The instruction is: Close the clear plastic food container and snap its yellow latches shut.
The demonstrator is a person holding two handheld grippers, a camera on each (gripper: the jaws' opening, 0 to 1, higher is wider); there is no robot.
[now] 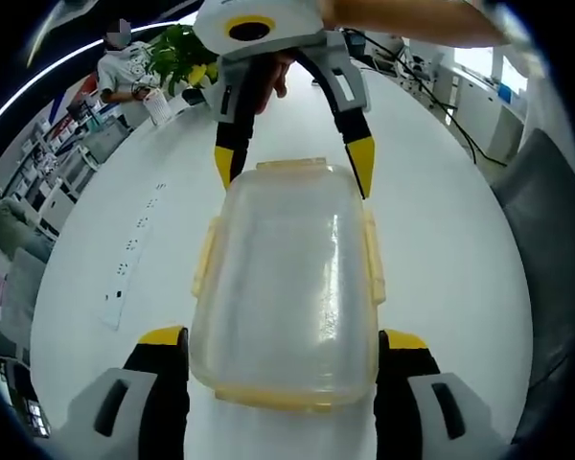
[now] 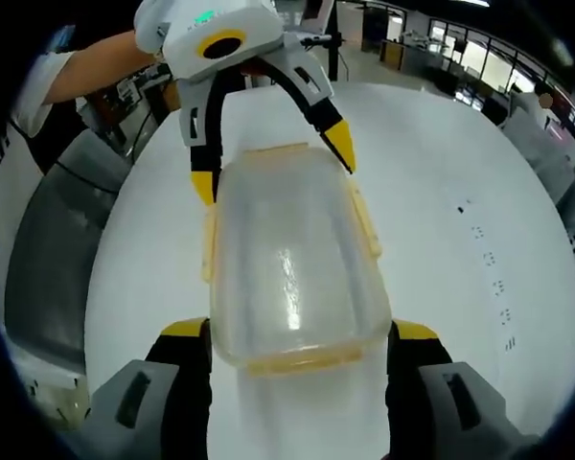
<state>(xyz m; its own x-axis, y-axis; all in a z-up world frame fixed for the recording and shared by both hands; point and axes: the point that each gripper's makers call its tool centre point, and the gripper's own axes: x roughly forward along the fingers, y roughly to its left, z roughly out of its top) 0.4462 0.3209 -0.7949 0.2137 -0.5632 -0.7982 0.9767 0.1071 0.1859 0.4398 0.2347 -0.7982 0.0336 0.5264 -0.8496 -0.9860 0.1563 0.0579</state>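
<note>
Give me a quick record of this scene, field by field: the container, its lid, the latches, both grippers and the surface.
container: clear plastic food container, lying on the white table
lid: on top of the container
latches: yellow latches along the edges; locked or not cannot be told
left gripper: open, jaws either side of the container's near end
right gripper: open, jaws straddling the opposite end
contact: cannot tell whether any jaw touches the container
background: a potted plant at the table's far end
</note>
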